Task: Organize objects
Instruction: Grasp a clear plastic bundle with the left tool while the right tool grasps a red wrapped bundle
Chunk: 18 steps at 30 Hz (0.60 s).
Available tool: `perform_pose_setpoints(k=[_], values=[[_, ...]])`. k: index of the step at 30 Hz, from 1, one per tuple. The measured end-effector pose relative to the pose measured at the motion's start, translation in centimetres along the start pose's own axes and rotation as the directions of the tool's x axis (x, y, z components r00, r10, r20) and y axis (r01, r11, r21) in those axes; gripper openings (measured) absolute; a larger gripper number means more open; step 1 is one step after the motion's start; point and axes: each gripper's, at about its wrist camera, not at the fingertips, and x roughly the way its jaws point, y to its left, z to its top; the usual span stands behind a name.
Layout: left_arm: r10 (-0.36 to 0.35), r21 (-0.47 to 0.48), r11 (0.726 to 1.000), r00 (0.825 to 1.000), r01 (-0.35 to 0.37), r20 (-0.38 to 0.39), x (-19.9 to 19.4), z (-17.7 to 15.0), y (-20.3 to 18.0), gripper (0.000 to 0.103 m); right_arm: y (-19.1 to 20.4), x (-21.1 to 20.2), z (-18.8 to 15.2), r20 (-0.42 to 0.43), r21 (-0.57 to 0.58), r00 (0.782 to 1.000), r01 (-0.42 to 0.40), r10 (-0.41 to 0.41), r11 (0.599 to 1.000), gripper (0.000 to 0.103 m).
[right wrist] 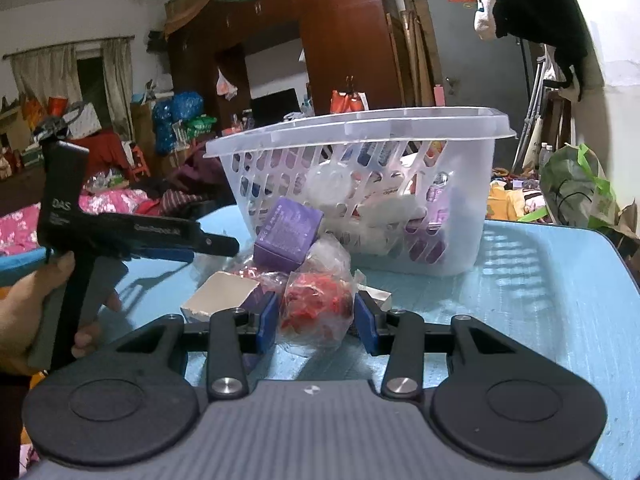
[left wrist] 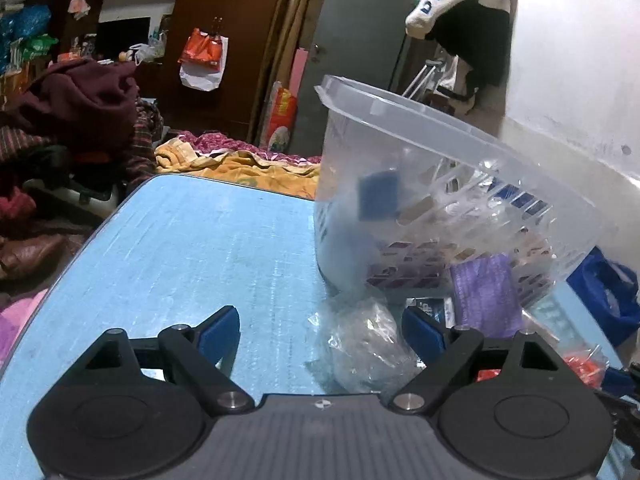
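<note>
**Right tongs at the red-filled bag, basket behind**

Right tongs [right wrist: 316,316]: blue pads sit on either side of a clear bag of red pieces [right wrist: 316,306] lying on the blue counter [right wrist: 540,300]. Pads look to be at the film or just touching it; jaws only part closed, grip not yet firm. I judge this the grasp step before a transfer into the white slotted basket [right wrist: 360,184], which stands just behind and already holds several packets.

Left tongs [left wrist: 320,328]: released, jaws wide, nothing held. A crumpled clear bag [left wrist: 360,344] lies between the pads, untouched as far as I can tell. The purple box [right wrist: 288,234] leans against the basket wall; a white carton [right wrist: 220,294] lies left of the red bag.

Notes for doing it well: close on the bulk of the contents, not loose film, or the bag may slip. Lift straight up to clear the purple box and basket rim before moving over. Keep the left tongs out of the path.
</note>
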Motion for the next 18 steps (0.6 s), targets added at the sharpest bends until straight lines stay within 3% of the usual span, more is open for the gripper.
perform_pose_setpoints(k=[5,12,14,18], values=[[0.049,0.031,0.998,0.999,-0.049,0.0,0.0,0.1,-0.6,0.075,-0.1,-0.2,0.0,0.016,0.012,1.0,-0.005,0.004,1.0,0.045],[0.089,0.074,0.993,0.996,-0.088,-0.007,0.0,0.0,-1.6,0.071,-0.1,-0.4,-0.1,0.03,0.009,1.0,0.001,-0.002,1.0,0.045],[0.076,0.076,0.994,0.997,-0.075,-0.004,-0.1,0.1,-1.6,0.045,-0.1,-0.5,-0.1,0.036,0.009,0.999,0.002,-0.002,1.0,0.045],[-0.009,0.018,1.0,0.999,0.008,0.031,-0.7,0.1,-0.6,0.046,-0.1,-0.5,-0.1,0.04,0.005,0.999,0.002,-0.002,1.0,0.045]])
